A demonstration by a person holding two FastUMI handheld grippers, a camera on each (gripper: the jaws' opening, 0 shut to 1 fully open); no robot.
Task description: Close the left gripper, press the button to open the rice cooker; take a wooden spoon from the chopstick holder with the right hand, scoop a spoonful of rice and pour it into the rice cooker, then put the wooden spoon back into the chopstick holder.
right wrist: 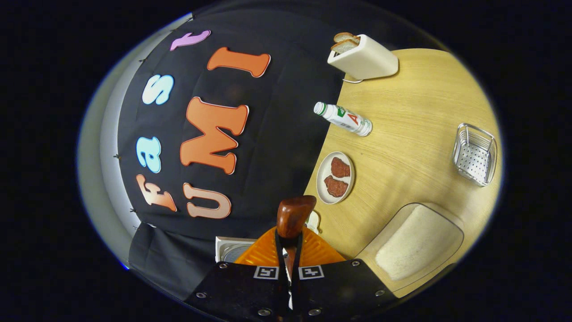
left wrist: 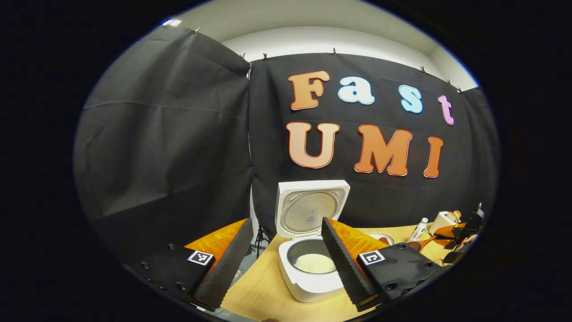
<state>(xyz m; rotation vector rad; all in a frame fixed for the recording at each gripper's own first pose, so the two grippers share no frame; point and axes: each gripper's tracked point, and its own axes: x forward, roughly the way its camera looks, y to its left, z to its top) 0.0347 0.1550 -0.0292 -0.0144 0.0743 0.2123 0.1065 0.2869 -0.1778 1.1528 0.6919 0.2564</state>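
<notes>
left gripper (left wrist: 281, 259): fingers spread wide, holding nothing, above the table (left wrist: 263, 290)
rice cooker (left wrist: 310, 264): between the fingers, lid up at 12 o'clock, rice in the pot
right gripper (right wrist: 287, 268): clenched on the wooden spoon (right wrist: 292, 217), bowl sticking out toward 12 o'clock
rice container (right wrist: 413, 243): 3 o'clock of the right gripper
chopstick holder (right wrist: 474, 154): 2 o'clock, well apart
plate (right wrist: 335, 177): 1 o'clock of the spoon bowl
bottle (right wrist: 343, 119): lying beyond the plate
toaster (right wrist: 364, 58): past the bottle

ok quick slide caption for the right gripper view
Right gripper clamps a wooden spoon beside a plate of meat patties and a tray of rice.
</notes>
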